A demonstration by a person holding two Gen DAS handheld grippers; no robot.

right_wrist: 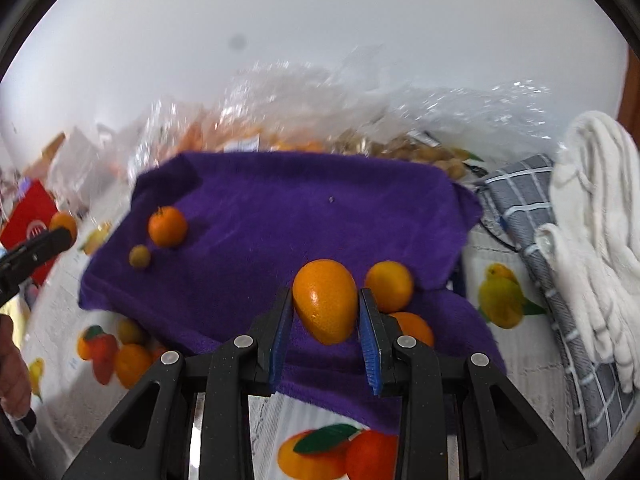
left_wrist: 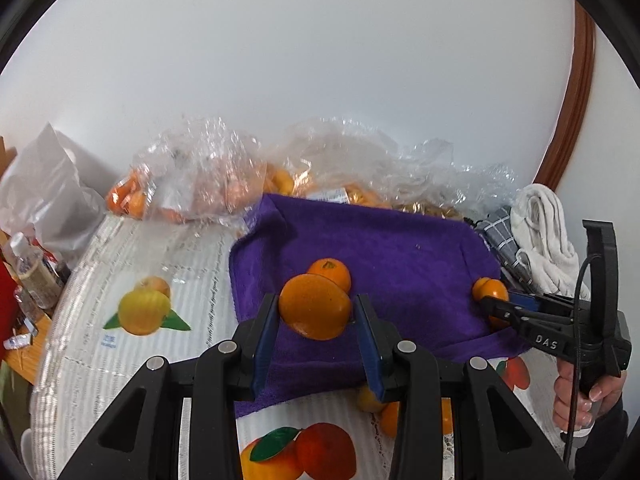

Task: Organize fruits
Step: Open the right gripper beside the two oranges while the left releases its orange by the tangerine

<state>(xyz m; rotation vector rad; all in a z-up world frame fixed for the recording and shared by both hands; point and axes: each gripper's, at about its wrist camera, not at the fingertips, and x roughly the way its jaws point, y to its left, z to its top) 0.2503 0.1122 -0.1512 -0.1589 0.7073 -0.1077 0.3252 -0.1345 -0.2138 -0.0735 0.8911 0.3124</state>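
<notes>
L fingers (left_wrist: 316, 312) & R fingers (right_wrist: 325, 304) each clamp an orange, barely apart.

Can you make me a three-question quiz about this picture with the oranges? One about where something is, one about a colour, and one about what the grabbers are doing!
1. Where is the small orange with the stem?
A. on the purple towel
B. inside a plastic bag
C. on the white cloth

2. What colour is the towel?
A. green
B. purple
C. red

3. What is the left gripper doing?
A. hanging empty and wide open
B. squeezing a bottle
C. holding an orange

Answers: 1 A, it sits on the towel's far left part. 2 B, the towel is deep purple. 3 C, its blue pads press a held orange on both sides.
</notes>
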